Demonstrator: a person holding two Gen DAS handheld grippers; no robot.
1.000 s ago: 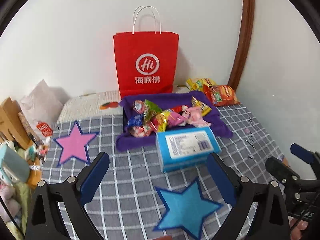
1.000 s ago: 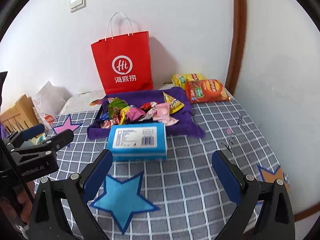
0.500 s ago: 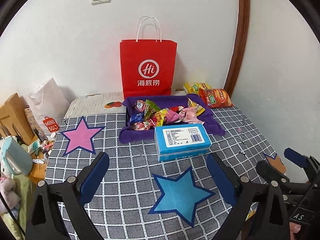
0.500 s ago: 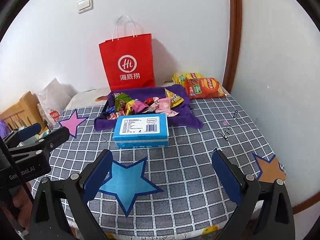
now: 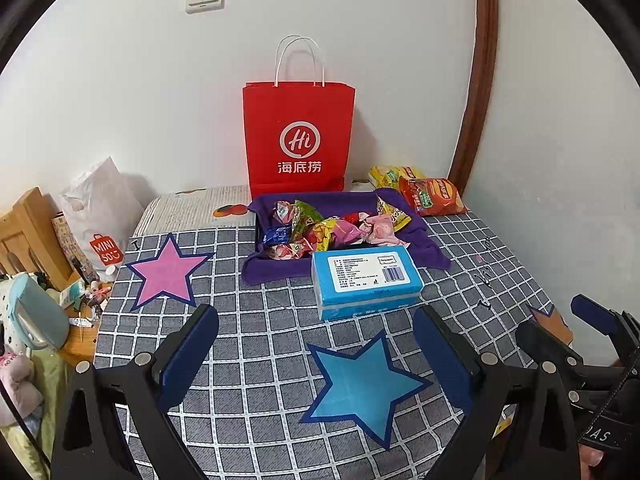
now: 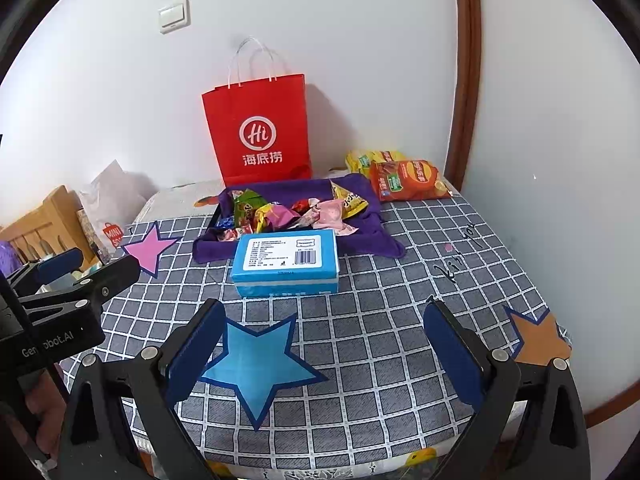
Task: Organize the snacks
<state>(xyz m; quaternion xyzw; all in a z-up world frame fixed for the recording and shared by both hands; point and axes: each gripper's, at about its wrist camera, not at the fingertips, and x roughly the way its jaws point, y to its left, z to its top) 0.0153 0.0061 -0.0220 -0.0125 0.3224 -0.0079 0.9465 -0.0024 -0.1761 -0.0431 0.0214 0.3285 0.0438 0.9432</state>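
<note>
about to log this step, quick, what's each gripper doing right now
Left gripper: open, holding nothing, above the checked tablecloth.
Right gripper: open, holding nothing, short of the blue tissue pack.

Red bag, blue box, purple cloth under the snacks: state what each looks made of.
Red bag: looks like matte paper, with crisp folded edges and thin white cord handles.
Blue box: probably a soft tissue pack in glossy plastic film; its corners look rounded and it has a printed label.
Purple cloth: soft, fuzzy fabric that drapes in folds.
</note>
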